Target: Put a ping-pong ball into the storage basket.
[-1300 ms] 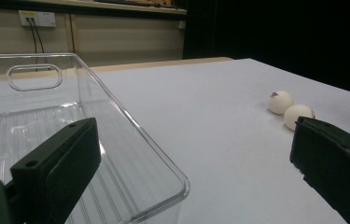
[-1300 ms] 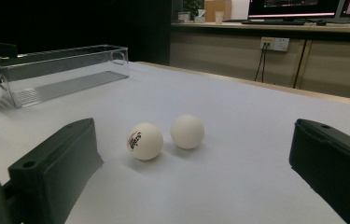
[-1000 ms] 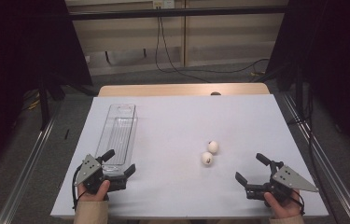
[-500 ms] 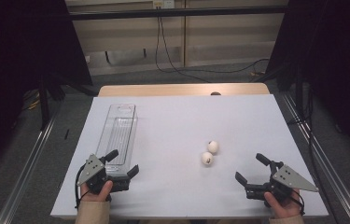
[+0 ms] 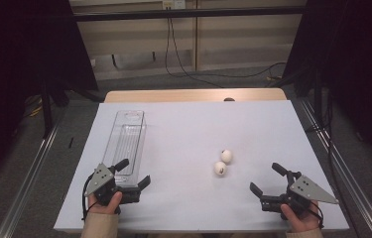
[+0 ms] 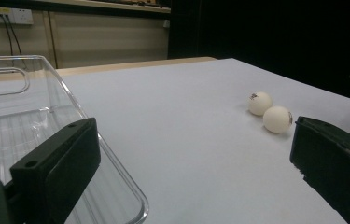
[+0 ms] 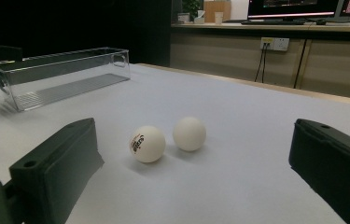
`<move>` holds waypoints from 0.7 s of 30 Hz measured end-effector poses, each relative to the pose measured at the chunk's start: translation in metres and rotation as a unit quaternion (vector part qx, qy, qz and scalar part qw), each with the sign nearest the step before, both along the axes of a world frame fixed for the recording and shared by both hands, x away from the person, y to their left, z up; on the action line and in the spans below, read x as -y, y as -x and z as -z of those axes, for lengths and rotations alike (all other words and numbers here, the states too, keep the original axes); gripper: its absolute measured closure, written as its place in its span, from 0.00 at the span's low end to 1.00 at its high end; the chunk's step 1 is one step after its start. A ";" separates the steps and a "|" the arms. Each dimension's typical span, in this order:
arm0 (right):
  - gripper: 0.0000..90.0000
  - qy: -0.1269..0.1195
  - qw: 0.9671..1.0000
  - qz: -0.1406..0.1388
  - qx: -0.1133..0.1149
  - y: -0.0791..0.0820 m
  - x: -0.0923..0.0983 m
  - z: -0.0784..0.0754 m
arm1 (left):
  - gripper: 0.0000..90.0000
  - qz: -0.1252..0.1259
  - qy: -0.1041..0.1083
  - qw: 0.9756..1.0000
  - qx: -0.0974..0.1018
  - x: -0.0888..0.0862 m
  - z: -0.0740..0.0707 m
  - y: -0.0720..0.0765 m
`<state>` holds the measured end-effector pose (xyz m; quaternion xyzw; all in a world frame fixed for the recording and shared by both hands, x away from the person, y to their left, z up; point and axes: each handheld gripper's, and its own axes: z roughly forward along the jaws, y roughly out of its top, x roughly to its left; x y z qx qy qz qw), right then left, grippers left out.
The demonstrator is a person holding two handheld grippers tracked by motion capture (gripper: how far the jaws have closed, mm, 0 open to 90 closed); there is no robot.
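item 1, my left gripper (image 5: 133, 181): held in the person's left hand (image 5: 105, 201) at the near left of the white table (image 5: 183, 124). jaws spread wide, nothing between them. in the left gripper view one jaw sits over the near end of the clear tray, the other out over bare table; i cannot tell whether the jaw touches the tray.

item 2, my right gripper (image 5: 268, 178): held in the person's right hand (image 5: 300, 218) at the near right of the table. jaws spread wide, nothing held. in the right gripper view both balls lie ahead of the open jaws, apart from them.

item 3, nearer ball (image 5: 220, 168): white, resting on the table right of centre, between the two grippers and closer to my right one. dark printed mark on its side, clear in the right gripper view (image 7: 148, 143).

item 4, farther ball (image 5: 226, 156): white, just beyond the nearer ball. from the right gripper view (image 7: 189, 133) the two stand just beside each other; i cannot tell if they touch.

item 5, clear tray (image 5: 129, 144): long, transparent plastic, ribbed floor, cut-out handle at the far end. lies lengthwise on the left side of the table, near end at my left gripper, well apart from the balls.

item 6, surroundings: wall sockets (image 7: 275, 44) and hanging cables beyond the table, dark curtains either side.
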<state>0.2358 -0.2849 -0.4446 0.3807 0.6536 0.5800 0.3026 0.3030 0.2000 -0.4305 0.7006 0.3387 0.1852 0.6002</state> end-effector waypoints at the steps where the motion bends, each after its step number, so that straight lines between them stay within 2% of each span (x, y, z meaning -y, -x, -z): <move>1: 0.01 0.000 1.000 0.000 0.000 0.000 0.000 0.000 | 0.02 0.000 0.000 1.000 0.000 0.001 0.000 0.000; 21: 0.01 0.000 1.000 0.000 0.003 0.000 -0.001 0.000 | 0.02 0.024 0.001 1.000 -0.009 0.015 -0.002 -0.003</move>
